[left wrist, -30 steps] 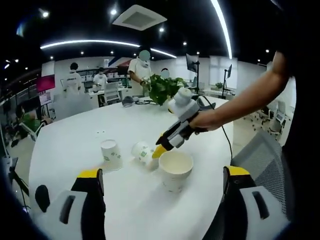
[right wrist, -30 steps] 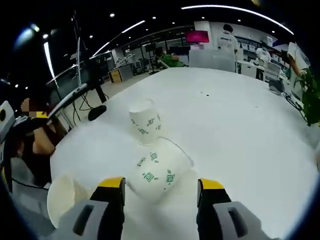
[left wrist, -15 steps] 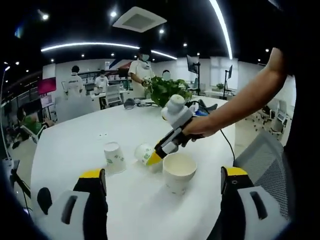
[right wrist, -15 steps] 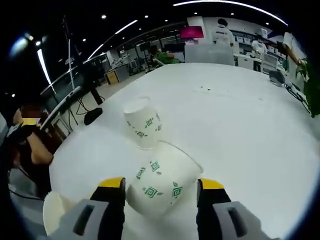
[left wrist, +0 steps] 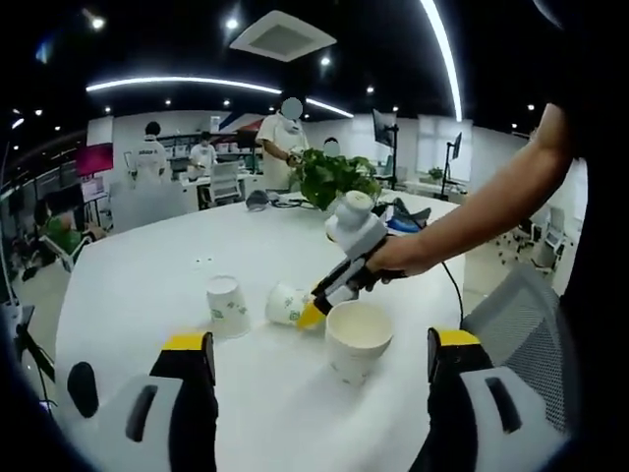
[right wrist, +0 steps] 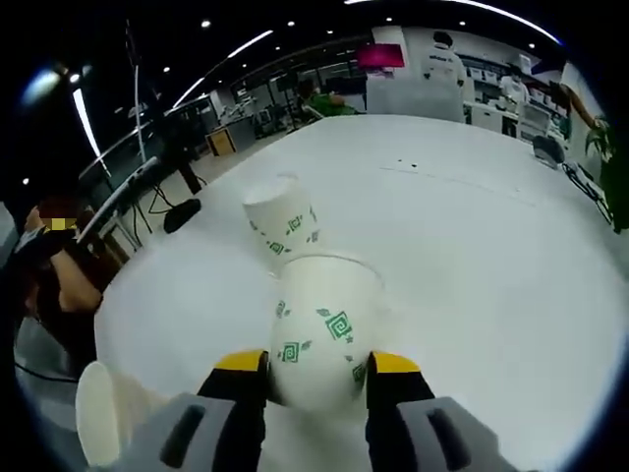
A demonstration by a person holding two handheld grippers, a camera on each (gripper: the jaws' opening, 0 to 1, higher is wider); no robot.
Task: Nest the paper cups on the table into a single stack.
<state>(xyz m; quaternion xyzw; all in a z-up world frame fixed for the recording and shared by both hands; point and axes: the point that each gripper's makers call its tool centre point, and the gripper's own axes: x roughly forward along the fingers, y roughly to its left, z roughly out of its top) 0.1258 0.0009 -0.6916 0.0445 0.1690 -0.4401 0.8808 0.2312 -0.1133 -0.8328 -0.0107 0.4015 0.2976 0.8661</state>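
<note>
In the left gripper view, the left gripper (left wrist: 310, 393) is seen low over the near edge of the white worktop (left wrist: 138, 285), its yellow-tipped fingers (left wrist: 189, 344) spread wide apart with nothing held between them. Just beyond them, near that edge, an upright open cup (left wrist: 358, 339) is standing. Past it, toward the middle of the worktop, a tipped cup (left wrist: 285, 304) is lying on its side, and an inverted cup (left wrist: 227, 307) is set base-up just beside it. The right gripper (left wrist: 319, 307) is held by a hand (left wrist: 401, 258) reaching in from the right, and its yellow tips are placed at the tipped cup. A potted plant (left wrist: 329, 175) is seen at the far edge of the worktop, with several people standing in the office behind it.

In the right gripper view, the tipped cup (right wrist: 324, 339) is clamped between the right gripper's fingers (right wrist: 242, 362), which are closed against its two sides; the cup's white surface with green square motifs is turned toward the camera. The inverted cup (right wrist: 283, 217) is seen right behind it, touching or nearly touching it. The upright open cup (right wrist: 103, 425) is seen at the lower left, near the worktop's edge. The rest of the worktop (right wrist: 472, 226) stretches away toward its far edge.
</note>
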